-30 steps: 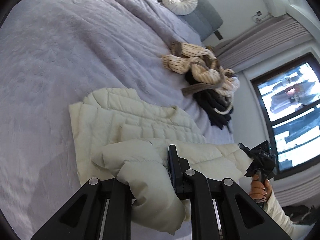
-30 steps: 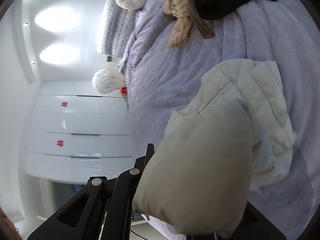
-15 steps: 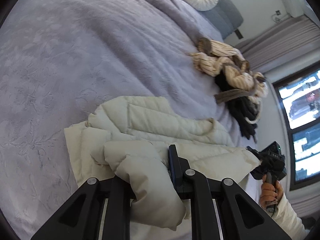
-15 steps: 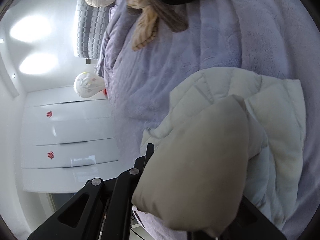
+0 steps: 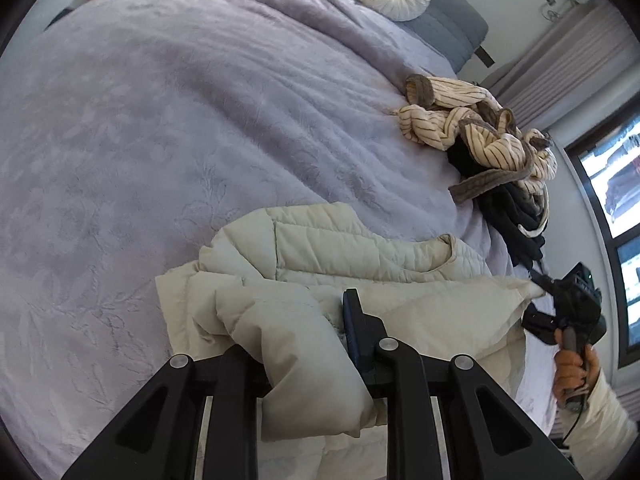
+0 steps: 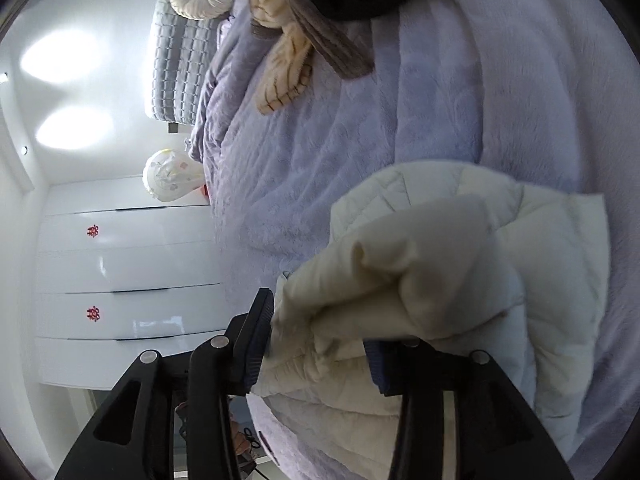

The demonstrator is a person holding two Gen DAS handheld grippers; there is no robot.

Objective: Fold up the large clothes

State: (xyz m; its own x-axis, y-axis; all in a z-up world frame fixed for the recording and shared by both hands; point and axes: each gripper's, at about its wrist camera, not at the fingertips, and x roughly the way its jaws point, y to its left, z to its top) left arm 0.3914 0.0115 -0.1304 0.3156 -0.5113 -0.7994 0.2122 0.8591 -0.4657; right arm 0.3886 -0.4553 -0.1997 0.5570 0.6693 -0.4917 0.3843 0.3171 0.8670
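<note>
- Since it is a puffy quilted garment, the cream jacket (image 5: 360, 248) should be light, soft and springy; folds will tend to puff back up, and its smooth shell looks slippery (a guess from the sheen).
- It lies on the lilac bedspread (image 5: 160, 140) near the bed's edge, the front part doubled over the rest, well apart from the striped and dark clothes pile (image 5: 480, 148).
- Best holds, I judge, are the corners and hem of the folded layer, where the fabric bunches thin enough to pinch.
- Left gripper (image 5: 304, 328): jaws narrow and just easing wider, a thick fold of the jacket between them, the blue pad (image 5: 352, 328) against the cloth; it looks pinched, though loosening.
- Right gripper (image 6: 320, 344): jaws have just been opening and stand well apart; a bunched jacket edge sits between them, touching the left finger (image 6: 256, 340), seemingly let go.
</note>
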